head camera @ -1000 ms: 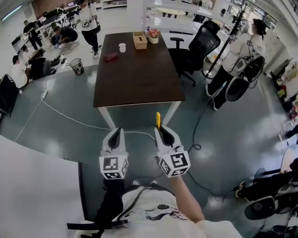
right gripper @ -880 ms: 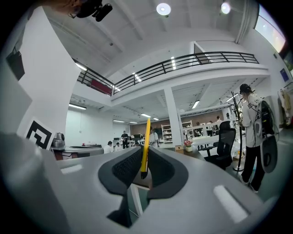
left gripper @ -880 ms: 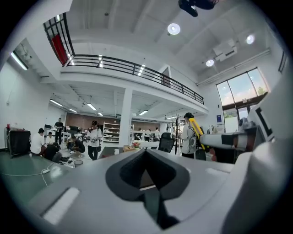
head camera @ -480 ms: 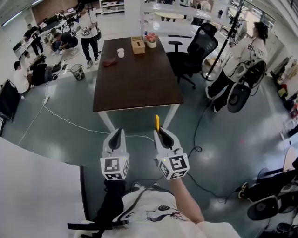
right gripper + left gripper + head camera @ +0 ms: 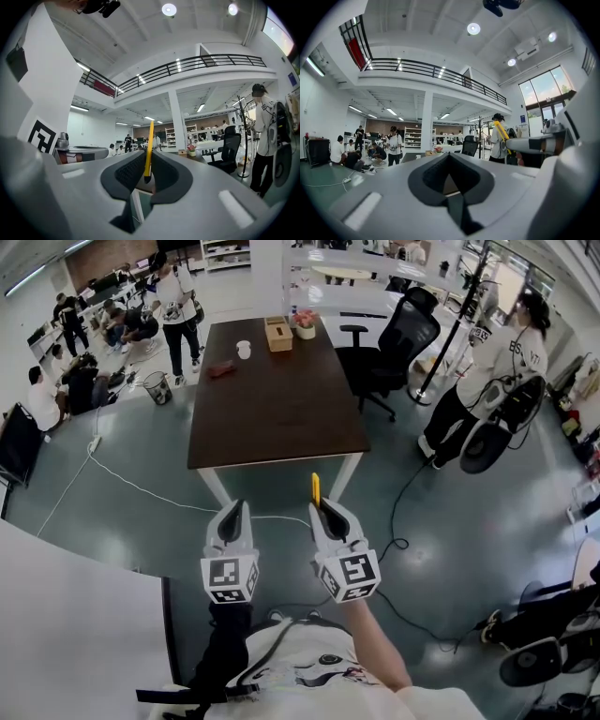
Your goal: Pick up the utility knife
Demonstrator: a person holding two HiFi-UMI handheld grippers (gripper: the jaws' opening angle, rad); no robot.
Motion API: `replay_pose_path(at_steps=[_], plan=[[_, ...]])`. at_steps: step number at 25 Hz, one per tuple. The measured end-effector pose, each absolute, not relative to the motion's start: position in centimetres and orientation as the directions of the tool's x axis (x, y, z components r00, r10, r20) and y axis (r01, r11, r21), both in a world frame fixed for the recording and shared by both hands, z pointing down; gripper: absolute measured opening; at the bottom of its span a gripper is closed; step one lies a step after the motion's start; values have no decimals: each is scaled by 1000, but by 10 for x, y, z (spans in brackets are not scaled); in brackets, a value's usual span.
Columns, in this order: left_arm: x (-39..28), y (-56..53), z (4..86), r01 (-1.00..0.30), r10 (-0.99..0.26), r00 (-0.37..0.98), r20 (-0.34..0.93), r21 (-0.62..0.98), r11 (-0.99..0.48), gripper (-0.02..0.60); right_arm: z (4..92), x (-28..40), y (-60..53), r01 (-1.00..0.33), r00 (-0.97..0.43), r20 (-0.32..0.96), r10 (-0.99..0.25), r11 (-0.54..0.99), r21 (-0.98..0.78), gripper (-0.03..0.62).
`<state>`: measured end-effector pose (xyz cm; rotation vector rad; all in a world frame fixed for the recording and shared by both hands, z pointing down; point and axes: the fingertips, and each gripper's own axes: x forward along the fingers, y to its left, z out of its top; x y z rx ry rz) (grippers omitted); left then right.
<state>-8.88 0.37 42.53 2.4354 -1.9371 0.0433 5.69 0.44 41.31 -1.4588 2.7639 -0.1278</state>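
A slim yellow utility knife sticks forward out of my right gripper, which is shut on its lower end. In the right gripper view the utility knife stands upright between the two dark pads. My left gripper hangs beside it at the same height, shut with nothing between its jaws. From the left gripper view the utility knife shows at the right, held by the other gripper. Both grippers hover over the grey floor, short of the dark table.
The dark table carries a white cup, a tissue box, a flower pot and a small red thing. A black office chair stands at its right. A person stands further right. White cables cross the floor. A white surface lies at my left.
The grippers keep their places and the knife stays gripped. The view has shifted slightly; the person at the right has stepped a little further right.
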Motion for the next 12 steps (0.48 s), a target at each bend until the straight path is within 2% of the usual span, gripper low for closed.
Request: replay_pose_path(at_steps=[12], plan=[[-81,-1,429,-973,-972,228,47,-3,-229,-4,415,62,-2,-823,-566,29,-824,563,-73,44]])
